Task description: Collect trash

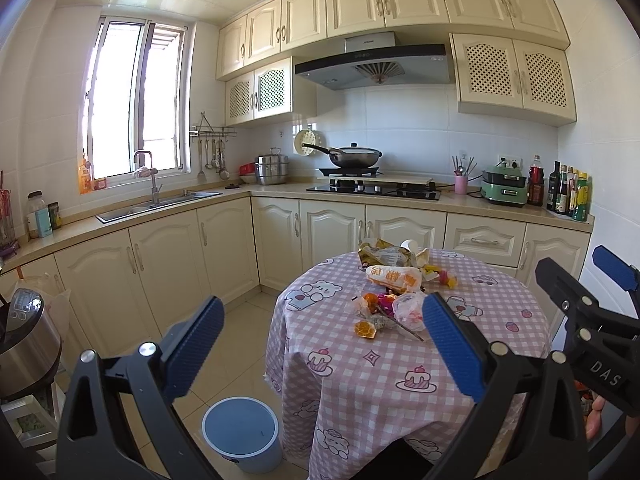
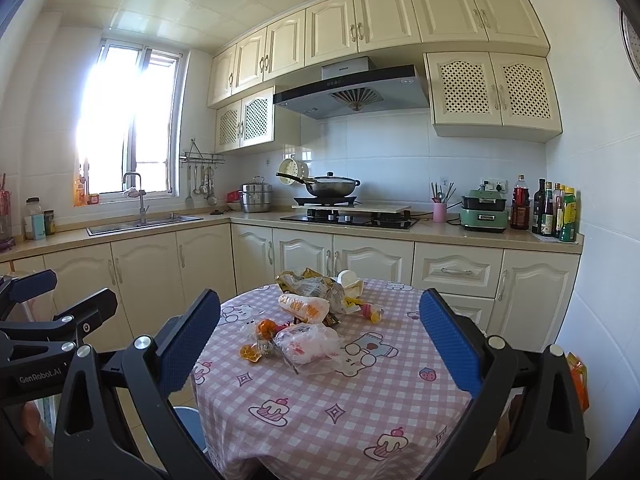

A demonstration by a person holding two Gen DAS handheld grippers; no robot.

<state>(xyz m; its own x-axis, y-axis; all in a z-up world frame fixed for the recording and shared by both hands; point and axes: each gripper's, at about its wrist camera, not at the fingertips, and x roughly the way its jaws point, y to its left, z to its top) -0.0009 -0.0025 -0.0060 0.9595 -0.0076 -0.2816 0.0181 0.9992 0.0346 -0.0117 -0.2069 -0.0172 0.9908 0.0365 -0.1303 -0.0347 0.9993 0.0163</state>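
A pile of trash [image 1: 394, 280] lies on a round table [image 1: 500, 344] with a pink checked cloth: snack wrappers, a crumpled clear bag [image 1: 408, 310], orange peel [image 1: 366, 329] and a white cup. The pile shows in the right wrist view [image 2: 308, 320] too. A blue bin [image 1: 242, 434] stands on the floor left of the table. My left gripper [image 1: 320, 344] is open and empty, held short of the pile. My right gripper [image 2: 320, 344] is open and empty above the table's near side; it also shows at the right edge of the left wrist view [image 1: 592, 280].
Cream cabinets and a counter run along the left and back walls, with a sink [image 1: 160, 204], a hob with a wok [image 1: 354, 156] and bottles [image 1: 568, 192]. A steel appliance [image 1: 24, 344] stands at the left. Tiled floor lies between the table and cabinets.
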